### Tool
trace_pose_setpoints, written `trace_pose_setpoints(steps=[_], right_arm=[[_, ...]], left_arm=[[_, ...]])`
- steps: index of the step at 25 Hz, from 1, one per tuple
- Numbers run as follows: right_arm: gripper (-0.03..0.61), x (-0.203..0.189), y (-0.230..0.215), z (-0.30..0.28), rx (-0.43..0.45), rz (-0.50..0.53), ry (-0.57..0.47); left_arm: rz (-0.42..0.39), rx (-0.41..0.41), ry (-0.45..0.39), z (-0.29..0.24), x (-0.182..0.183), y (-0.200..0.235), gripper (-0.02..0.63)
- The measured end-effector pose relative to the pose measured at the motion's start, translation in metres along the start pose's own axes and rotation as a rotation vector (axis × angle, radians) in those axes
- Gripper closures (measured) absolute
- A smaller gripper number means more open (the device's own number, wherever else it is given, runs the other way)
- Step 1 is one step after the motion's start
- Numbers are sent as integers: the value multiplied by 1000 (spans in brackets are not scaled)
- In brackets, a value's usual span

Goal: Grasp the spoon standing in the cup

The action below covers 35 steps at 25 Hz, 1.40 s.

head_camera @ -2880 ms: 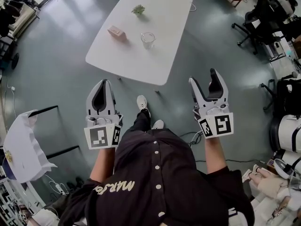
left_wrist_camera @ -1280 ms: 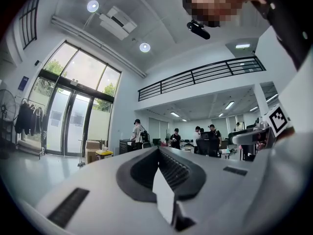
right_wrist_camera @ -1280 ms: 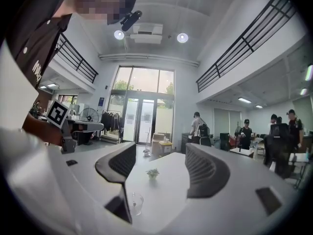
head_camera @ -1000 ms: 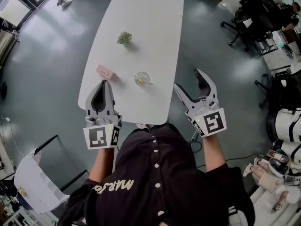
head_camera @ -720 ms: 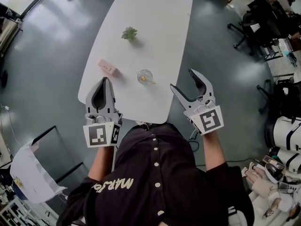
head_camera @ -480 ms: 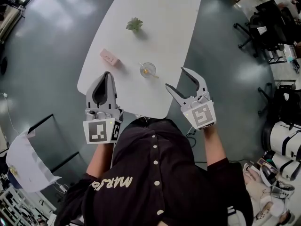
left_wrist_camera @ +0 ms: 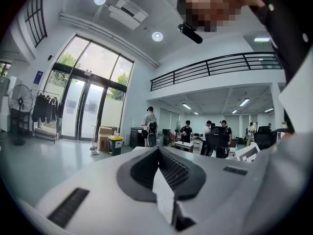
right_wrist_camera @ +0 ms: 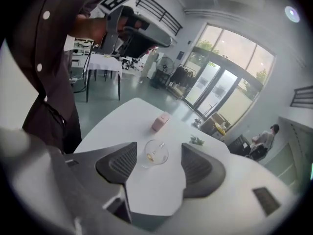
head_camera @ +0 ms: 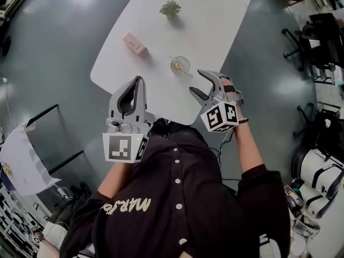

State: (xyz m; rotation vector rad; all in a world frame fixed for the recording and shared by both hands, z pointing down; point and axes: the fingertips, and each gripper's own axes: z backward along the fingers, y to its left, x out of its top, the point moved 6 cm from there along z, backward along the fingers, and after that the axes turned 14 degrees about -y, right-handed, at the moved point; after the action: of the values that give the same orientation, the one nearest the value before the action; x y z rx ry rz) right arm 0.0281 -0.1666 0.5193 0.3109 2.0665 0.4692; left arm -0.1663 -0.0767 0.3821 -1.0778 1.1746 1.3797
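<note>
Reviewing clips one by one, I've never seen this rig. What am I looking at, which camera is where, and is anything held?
A person holds a two-jaw gripper in each hand. The top-down picture comes from a head camera; the other two cameras ride on the grippers, looking along their jaws. The left gripper has its jaws shut on nothing. The right gripper has its jaws apart, aimed at a clear cup with a spoon standing in it, not touching either. The white table carries a pink box and a small plant. Nothing is held.
</note>
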Motion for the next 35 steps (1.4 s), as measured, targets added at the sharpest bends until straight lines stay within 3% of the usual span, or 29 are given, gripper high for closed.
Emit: trace_pose_setpoints(steps=[11,16,24,35], right_arm=[[354,-47,23,-48,189,277,106],[404,-53,28,-57,217,360,119],[534,-58,26,-65,193,396,111],[555,-57,25,-63,211,366,105]], left_arm=[[-5,109,28,23,-8,18,603],[-3,136,37,33,-10,17,603],[10,142,59,36,-17,15,603],[5,124,53,26,-17,11,603]])
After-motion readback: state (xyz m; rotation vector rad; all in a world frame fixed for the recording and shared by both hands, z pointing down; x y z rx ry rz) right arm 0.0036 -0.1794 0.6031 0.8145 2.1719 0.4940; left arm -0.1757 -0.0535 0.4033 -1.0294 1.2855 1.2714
